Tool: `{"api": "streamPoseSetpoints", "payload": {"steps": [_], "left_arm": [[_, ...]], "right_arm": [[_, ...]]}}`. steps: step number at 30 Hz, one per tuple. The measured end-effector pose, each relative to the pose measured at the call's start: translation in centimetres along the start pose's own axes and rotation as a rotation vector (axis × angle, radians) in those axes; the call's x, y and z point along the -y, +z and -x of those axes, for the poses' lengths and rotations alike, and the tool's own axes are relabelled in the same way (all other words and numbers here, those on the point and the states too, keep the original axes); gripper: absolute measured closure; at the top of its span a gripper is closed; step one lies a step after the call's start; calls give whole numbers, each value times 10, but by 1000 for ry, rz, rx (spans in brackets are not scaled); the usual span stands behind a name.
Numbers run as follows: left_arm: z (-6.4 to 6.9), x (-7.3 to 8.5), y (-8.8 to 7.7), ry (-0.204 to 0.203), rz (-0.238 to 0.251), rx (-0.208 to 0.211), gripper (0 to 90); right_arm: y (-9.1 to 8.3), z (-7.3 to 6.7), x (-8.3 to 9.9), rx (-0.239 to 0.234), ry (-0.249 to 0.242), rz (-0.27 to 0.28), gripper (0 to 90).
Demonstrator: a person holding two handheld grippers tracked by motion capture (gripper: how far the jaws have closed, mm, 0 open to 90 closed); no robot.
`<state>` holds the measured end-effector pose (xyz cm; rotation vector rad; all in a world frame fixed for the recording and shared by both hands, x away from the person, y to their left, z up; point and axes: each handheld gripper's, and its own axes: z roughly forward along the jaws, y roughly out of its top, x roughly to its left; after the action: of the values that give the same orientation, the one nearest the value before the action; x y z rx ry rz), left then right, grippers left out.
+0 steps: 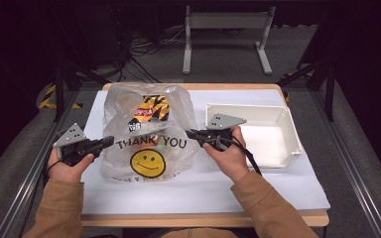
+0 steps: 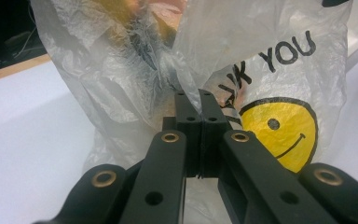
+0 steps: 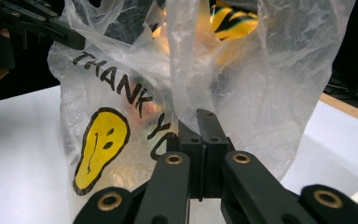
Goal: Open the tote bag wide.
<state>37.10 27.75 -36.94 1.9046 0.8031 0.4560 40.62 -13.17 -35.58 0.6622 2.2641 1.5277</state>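
A clear plastic bag (image 1: 149, 134) printed "THANK YOU" with a yellow smiley stands on the white table top (image 1: 203, 188). Inside it lie a yellow-and-black striped packet (image 1: 154, 108) and other coloured items I cannot make out. My left gripper (image 1: 110, 141) meets the bag's left edge. In the left gripper view its jaws (image 2: 194, 93) are shut, pinching a fold of the bag (image 2: 270, 70). My right gripper (image 1: 189, 133) meets the bag's right edge. Its jaws (image 3: 196, 114) are shut on a strip of the bag (image 3: 121, 74) that rises from the tips.
An empty white bin (image 1: 287, 141) sits on the table right of the bag, just behind my right hand. The table's wooden edge (image 1: 203, 219) runs along the front. Beyond the table stand a grey metal frame (image 1: 225, 22) and loose cables on the floor.
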Motion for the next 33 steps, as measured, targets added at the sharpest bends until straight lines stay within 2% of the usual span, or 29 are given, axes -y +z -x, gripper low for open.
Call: {"api": "streamPoseSetpoints", "payload": {"steps": [8, 13, 16, 19, 20, 26, 33], "left_arm": [[-1, 25, 1, -8, -20, 8, 891], [-2, 39, 6, -18, -56, 10, 887], [-2, 43, 8, -10, -70, 9, 885], [-3, 47, 10, -7, -83, 17, 884], [-3, 49, 12, -19, -82, 23, 883], [-7, 57, 17, -35, -103, 26, 879], [-8, 61, 22, -35, -132, 29, 872]], "right_arm": [[1, -5, 20, -20, 4, -20, 900], [5, -11, 35, -30, 2, -73, 900], [8, -16, 42, -33, -13, -91, 900], [11, -19, 48, -41, -5, -97, 900], [12, -20, 50, -44, -1, -101, 900], [17, -23, 62, -52, 3, -134, 900], [22, -29, 72, -47, -10, -159, 900]]}}
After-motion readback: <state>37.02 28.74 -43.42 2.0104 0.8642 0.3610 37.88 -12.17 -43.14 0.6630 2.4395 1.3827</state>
